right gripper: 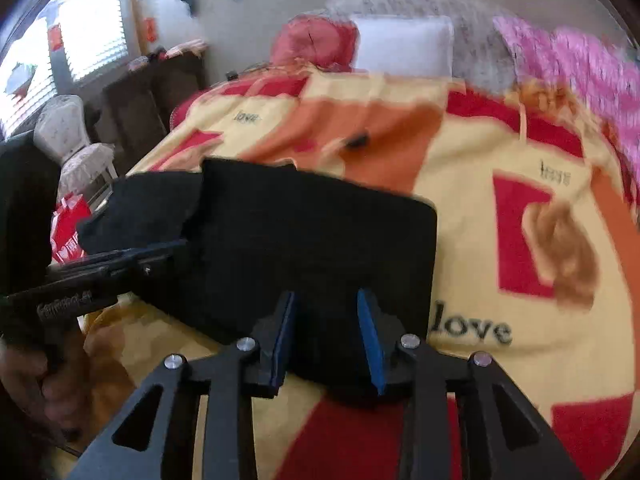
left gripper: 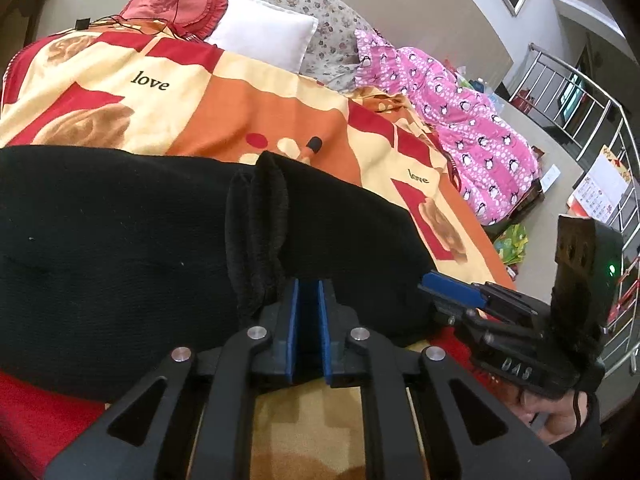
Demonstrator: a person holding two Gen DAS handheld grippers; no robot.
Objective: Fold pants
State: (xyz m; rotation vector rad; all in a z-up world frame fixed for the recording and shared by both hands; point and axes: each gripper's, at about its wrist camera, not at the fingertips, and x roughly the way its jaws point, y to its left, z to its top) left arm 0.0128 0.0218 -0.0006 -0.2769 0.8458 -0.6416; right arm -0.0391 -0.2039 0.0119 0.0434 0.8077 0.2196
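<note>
- Black knit pants (left gripper: 120, 240) lie folded into a thick block on the near part of a bed, on top of a blanket (left gripper: 224, 112); the right wrist view shows the block as a rounded-cornered rectangle (right gripper: 312, 232) with a looser flap hanging off its left side.
- Ribbed, gathered cloth, apparently the elastic waistband (left gripper: 256, 232), stands up in soft ridges on top of the fold.
- Left gripper (left gripper: 308, 320) sits at the near edge of the pants, its blue pads nearly together with dark cloth pinched between them.
- Right gripper (right gripper: 328, 336) rests at the near edge of the folded block, its blue pads parted and standing clear of the cloth; no fabric is pressed between them.
- Fleecy in look, the blanket carries red, orange and cream blocks, brown roses and the printed word "love".
- A small black cylindrical object (left gripper: 315, 145) lies on the blanket beyond the pants.
- At the head of the bed: a plain white pillow (left gripper: 264, 36), a red frilled cushion (left gripper: 172, 4) and a grey floral quilt (left gripper: 316, 12).
- To the right, a pink penguin-print cover (left gripper: 460, 120) lies rumpled.
- A metal railing (left gripper: 592, 120) stands beyond the bed.
</note>
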